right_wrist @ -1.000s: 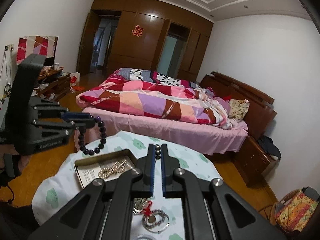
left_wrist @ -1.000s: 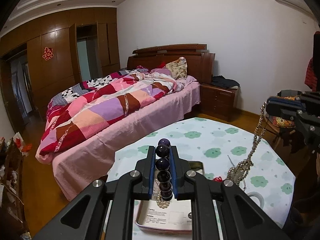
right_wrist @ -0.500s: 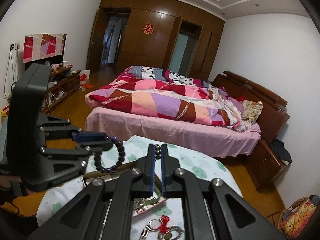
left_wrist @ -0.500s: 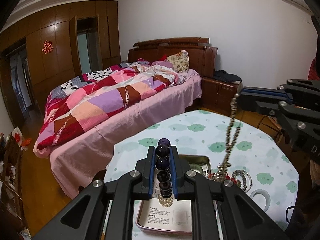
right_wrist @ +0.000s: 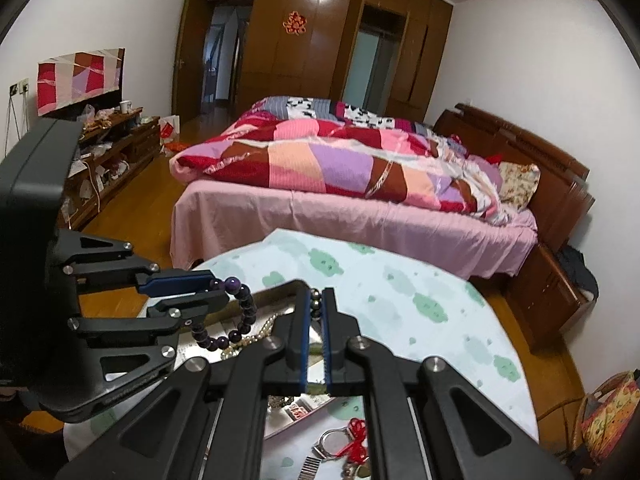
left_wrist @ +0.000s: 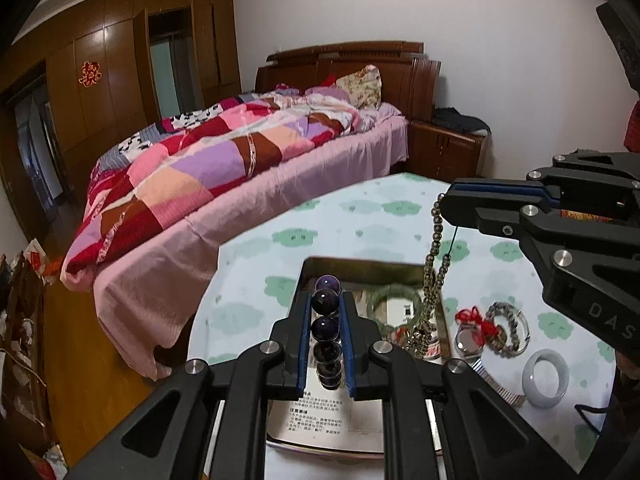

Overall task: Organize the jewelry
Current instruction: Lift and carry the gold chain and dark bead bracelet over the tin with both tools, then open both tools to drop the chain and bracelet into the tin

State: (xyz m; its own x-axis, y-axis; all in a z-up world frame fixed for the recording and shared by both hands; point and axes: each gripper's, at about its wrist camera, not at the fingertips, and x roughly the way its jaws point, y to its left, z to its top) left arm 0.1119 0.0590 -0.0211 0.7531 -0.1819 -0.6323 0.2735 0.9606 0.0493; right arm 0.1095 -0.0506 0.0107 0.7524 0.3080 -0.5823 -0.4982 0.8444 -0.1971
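Two grippers hang over the shallow rectangular metal tin (left_wrist: 362, 266): left gripper (left_wrist: 326, 320) pinching a dark purple round-bead bracelet (left_wrist: 325, 328), right gripper (right_wrist: 316, 306) clamped on a dangling small-bead metallic chain (left_wrist: 434, 264). Only the left view shows the white bangle (left_wrist: 545, 378).

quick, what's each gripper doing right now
left gripper: closed on the purple bead bracelet.
right gripper: closed on the metal bead chain, which hangs down into the tin tray.

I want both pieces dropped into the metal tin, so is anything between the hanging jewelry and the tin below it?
Nothing visible blocks either drop. The purple bead bracelet in the left gripper and the metal bead chain in the right gripper hang over the open tin. A green bangle already lies inside, under the chain.
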